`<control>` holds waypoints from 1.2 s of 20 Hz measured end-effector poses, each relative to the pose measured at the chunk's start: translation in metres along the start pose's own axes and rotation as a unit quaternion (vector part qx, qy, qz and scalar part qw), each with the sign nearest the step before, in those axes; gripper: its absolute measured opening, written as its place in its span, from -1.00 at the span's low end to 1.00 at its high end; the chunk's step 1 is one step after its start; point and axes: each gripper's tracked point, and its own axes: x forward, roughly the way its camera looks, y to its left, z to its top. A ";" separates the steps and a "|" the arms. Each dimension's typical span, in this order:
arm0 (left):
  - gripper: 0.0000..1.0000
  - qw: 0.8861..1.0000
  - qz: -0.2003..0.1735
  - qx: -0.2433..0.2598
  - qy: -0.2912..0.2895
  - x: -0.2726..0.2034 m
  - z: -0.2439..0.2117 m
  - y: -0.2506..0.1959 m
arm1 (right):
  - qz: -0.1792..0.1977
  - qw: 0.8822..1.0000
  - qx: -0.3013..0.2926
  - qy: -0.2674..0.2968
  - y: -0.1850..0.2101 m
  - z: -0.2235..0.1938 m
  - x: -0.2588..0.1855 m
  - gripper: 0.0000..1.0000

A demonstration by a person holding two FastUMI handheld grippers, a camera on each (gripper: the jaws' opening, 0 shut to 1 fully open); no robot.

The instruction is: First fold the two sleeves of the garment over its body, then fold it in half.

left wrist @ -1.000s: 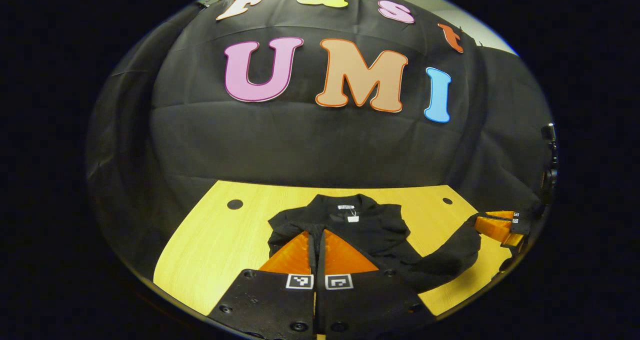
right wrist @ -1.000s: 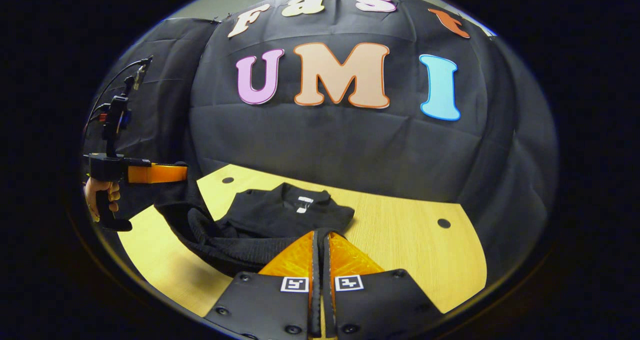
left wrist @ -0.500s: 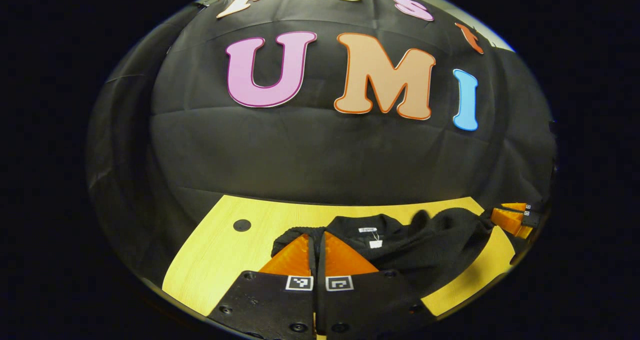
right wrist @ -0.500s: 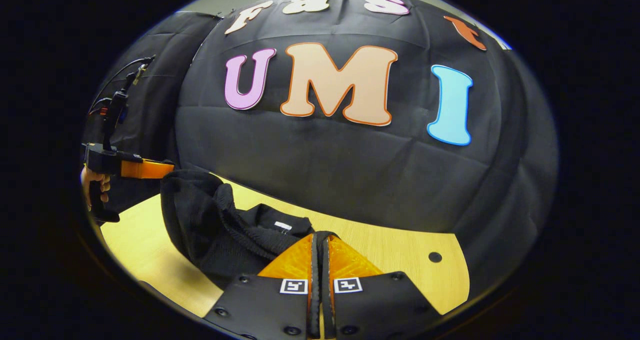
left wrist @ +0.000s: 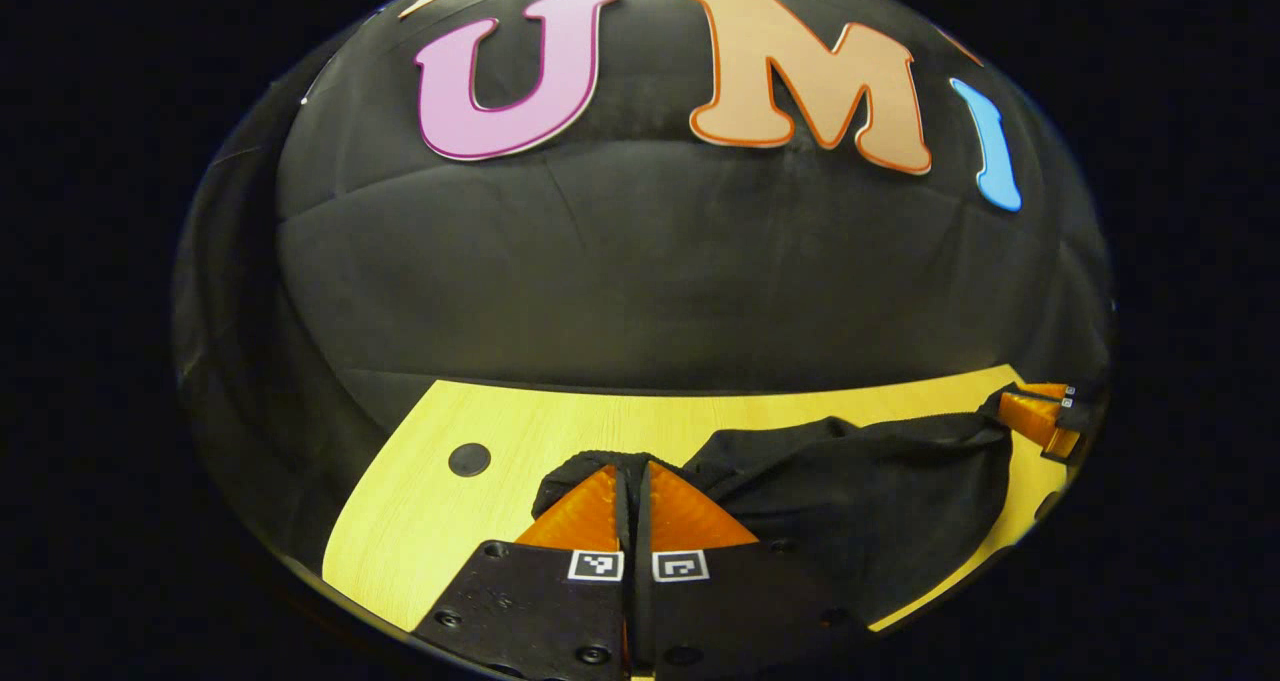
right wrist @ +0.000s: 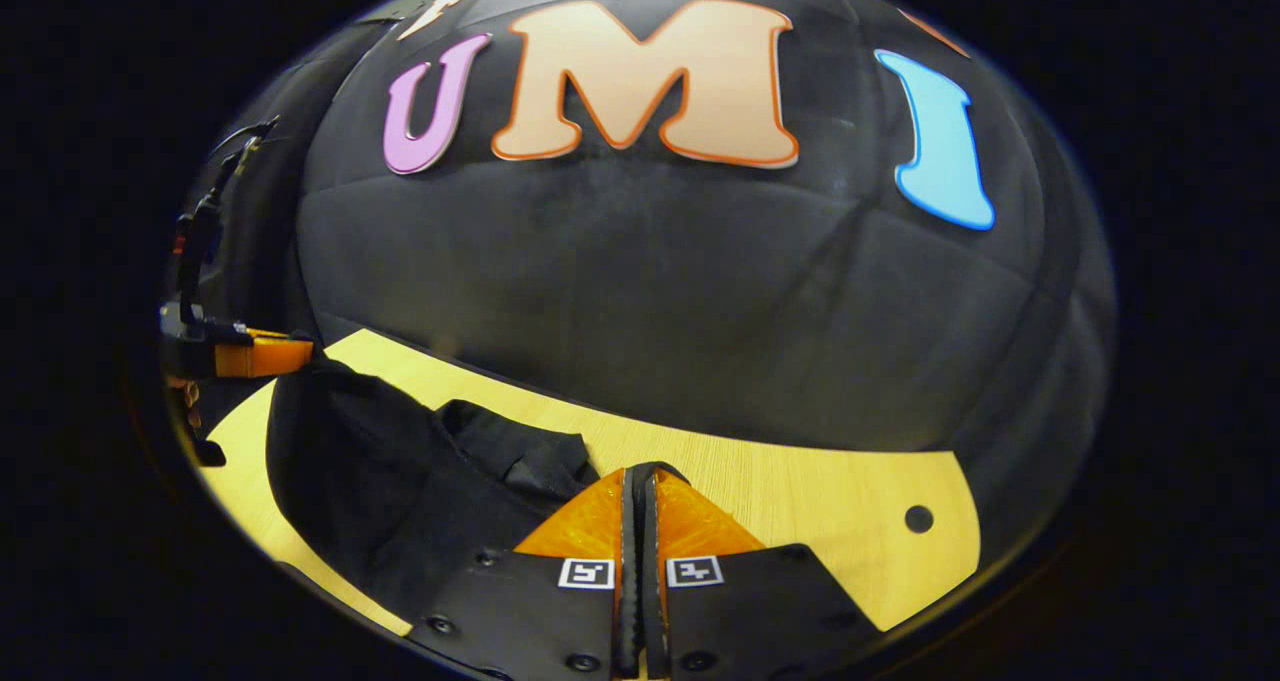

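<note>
Here both grippers are reaching out low over the table (left wrist: 480, 416), level with each other. The left gripper (left wrist: 632, 471) is pinching the black garment's (left wrist: 860, 501) edge, its orange fingers (left wrist: 585, 516) pressed together with cloth bunching at the tips. The right gripper (right wrist: 638, 476) is doing the same, fingers (right wrist: 695, 521) closed on the fabric. The garment is hanging stretched between them above the wood, sagging in the middle. In the right gripper view, a hand (right wrist: 186, 401) is gripping the left gripper's handle at the far left.
</note>
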 end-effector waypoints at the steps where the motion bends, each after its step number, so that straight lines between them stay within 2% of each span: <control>1: -1.00 1.000 0.002 0.000 0.004 0.007 -0.004 0.000 | -0.001 1.000 0.012 0.005 -0.003 -0.004 0.005 -0.91; 4: -1.00 0.999 0.020 0.002 0.026 0.018 -0.018 0.003 | -0.001 0.999 0.043 0.022 -0.006 -0.014 0.017 -0.87; 5: -0.92 0.999 0.023 0.001 0.030 0.018 -0.023 0.003 | -0.002 0.998 0.050 0.026 -0.008 -0.017 0.018 -0.79; 6: -0.65 0.999 0.026 -0.001 0.030 0.018 -0.024 0.003 | -0.005 0.998 0.055 0.031 -0.009 -0.018 0.016 -0.65; 7: -0.25 0.999 0.025 -0.004 0.027 0.017 -0.021 0.004 | -0.013 0.998 0.053 0.032 -0.012 -0.018 0.015 -0.40; 10: 0.94 1.000 0.029 0.000 0.009 0.009 -0.008 0.007 | -0.014 0.998 0.047 0.026 -0.010 -0.014 0.011 0.87; 11: 0.88 0.999 0.035 0.004 0.002 0.005 -0.003 0.010 | -0.014 0.998 0.048 0.027 -0.010 -0.014 0.008 0.92; 14: 0.91 0.999 0.036 0.007 -0.025 -0.015 0.020 0.015 | -0.014 0.999 0.048 0.019 -0.009 -0.005 -0.011 0.97; 19: 0.89 0.995 0.010 -0.010 -0.096 -0.080 0.074 0.012 | -0.002 0.997 0.035 -0.067 -0.004 0.041 -0.081 0.96; 22: 0.89 0.989 -0.003 -0.007 -0.151 -0.130 0.107 0.010 | -0.007 0.995 0.033 -0.097 -0.008 0.052 -0.130 0.96; 24: 0.89 0.979 -0.008 0.003 -0.203 -0.163 0.128 0.010 | -0.005 0.992 0.033 -0.118 -0.007 0.057 -0.164 0.94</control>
